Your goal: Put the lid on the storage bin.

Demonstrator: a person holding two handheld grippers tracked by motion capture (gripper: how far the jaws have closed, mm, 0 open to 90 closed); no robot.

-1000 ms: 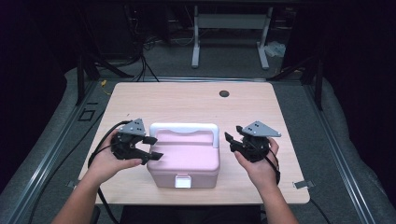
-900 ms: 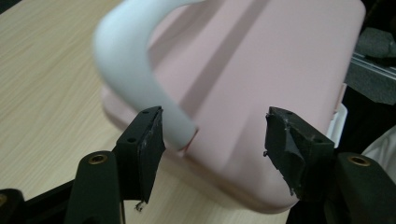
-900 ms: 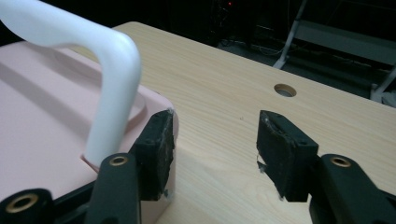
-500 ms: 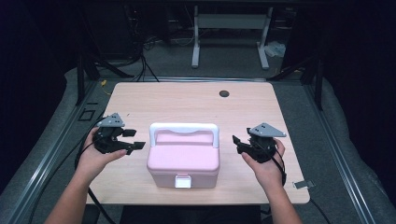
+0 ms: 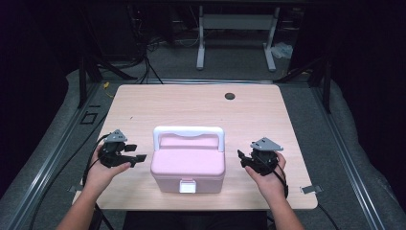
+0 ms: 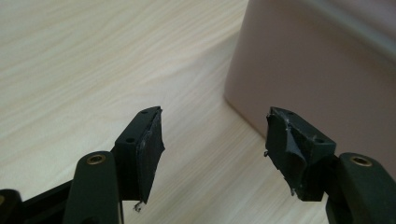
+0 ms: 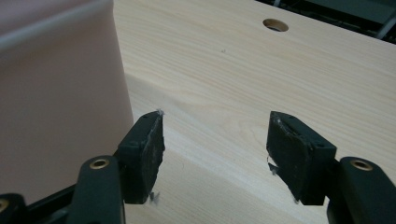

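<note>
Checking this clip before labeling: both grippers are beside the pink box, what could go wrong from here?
1. The pink box sits near the table's front edge; a sideways nudge might slide it off.
2. Both the left gripper and right gripper are open and empty beside its smooth walls; a squeeze there may slip.

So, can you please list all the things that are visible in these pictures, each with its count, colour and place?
Box: one, pink, near edge of the table, midway between the two grippers, touched by neither.
Handle: one, white, lying at the far side of the box lid.
Latch: one, white, on the near front of the box.
Table: one, light wood, centre of the high view.
Hole: one, dark and round, far right part of the tabletop.
Left gripper: one, black, left of the box, jaws open with nothing between them.
Right gripper: one, black, right of the box, jaws open, nothing between them, having just been opening.
</note>
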